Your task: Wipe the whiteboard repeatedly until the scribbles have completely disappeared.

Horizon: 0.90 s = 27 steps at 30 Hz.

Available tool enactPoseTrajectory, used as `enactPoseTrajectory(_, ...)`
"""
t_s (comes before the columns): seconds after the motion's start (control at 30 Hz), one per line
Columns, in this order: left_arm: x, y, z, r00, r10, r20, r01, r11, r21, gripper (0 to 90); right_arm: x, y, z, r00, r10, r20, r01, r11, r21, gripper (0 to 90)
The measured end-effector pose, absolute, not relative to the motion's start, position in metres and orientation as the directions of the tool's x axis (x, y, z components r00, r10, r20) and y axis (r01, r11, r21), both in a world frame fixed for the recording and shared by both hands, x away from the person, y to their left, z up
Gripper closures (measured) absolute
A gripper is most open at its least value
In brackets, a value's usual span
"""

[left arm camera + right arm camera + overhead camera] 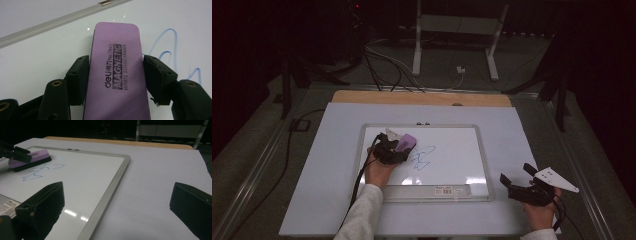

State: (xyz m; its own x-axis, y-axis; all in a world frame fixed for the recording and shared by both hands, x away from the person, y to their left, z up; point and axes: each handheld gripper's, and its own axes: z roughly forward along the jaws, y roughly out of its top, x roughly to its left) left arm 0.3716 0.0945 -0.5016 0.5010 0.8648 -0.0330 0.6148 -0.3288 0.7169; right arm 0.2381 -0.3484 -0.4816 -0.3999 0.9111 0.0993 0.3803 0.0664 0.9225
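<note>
A purple magnetic whiteboard eraser [117, 67] lies flat on the whiteboard [452, 150], and my left gripper [393, 149] is shut on its two long sides. The eraser [405, 142] sits at the board's upper left, just left of a blue scribble [422, 157]. In the right gripper view the eraser [30, 157] and scribble [40, 172] lie far off at the left. My right gripper [518, 176] rests over the white table cover to the right of the board, jaws wide apart with nothing between them.
The whiteboard's metal frame [110, 192] runs diagonally between the right gripper's jaws. A barcode label [447, 190] marks the board's near edge. The white table cover [332, 170] surrounds the board. Cables [387, 70] and a stand [417, 45] lie beyond the table's far edge.
</note>
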Motion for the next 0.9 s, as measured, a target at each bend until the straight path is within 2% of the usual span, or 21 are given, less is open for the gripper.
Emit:
enactPoseTrajectory(0.17, 0.372, 0.094, -0.501, 0.482, 0.876, -0.032, 0.628, -0.32, 0.71, 41.7, 0.238, -0.348, -0.482, -0.401, 0.911, 0.098, 0.382, 0.07, 0.921, 0.0)
enactPoseTrajectory(0.33, 0.364, 0.078, -0.5, 0.56, 0.828, -0.032, 0.603, -0.381, 0.701, 41.9, 0.239, -0.346, -0.482, -0.405, 0.91, 0.093, 0.382, 0.075, 0.921, 0.0)
enactPoseTrajectory(0.43, 0.36, 0.071, -0.498, 0.58, 0.814, 0.007, 0.583, -0.422, 0.694, 41.9, 0.238, -0.346, -0.482, -0.403, 0.91, 0.094, 0.382, 0.074, 0.921, 0.0)
enactPoseTrajectory(0.63, 0.371, 0.087, -0.497, 0.494, 0.869, 0.029, 0.627, -0.379, 0.681, 42.0, 0.237, -0.349, -0.481, -0.395, 0.913, 0.1, 0.379, 0.062, 0.923, 0.0)
enactPoseTrajectory(0.73, 0.377, 0.097, -0.497, 0.448, 0.894, -0.005, 0.66, -0.327, 0.676, 42.0, 0.238, -0.35, -0.481, -0.396, 0.913, 0.1, 0.379, 0.063, 0.923, 0.0)
enactPoseTrajectory(0.83, 0.375, 0.092, -0.497, 0.454, 0.891, 0.028, 0.648, -0.351, 0.676, 42.0, 0.238, -0.349, -0.482, -0.397, 0.913, 0.099, 0.38, 0.065, 0.923, 0.0)
enactPoseTrajectory(0.9, 0.374, 0.087, -0.497, 0.478, 0.878, 0.016, 0.64, -0.36, 0.679, 42.1, 0.238, -0.348, -0.482, -0.4, 0.911, 0.098, 0.381, 0.068, 0.922, 0.0)
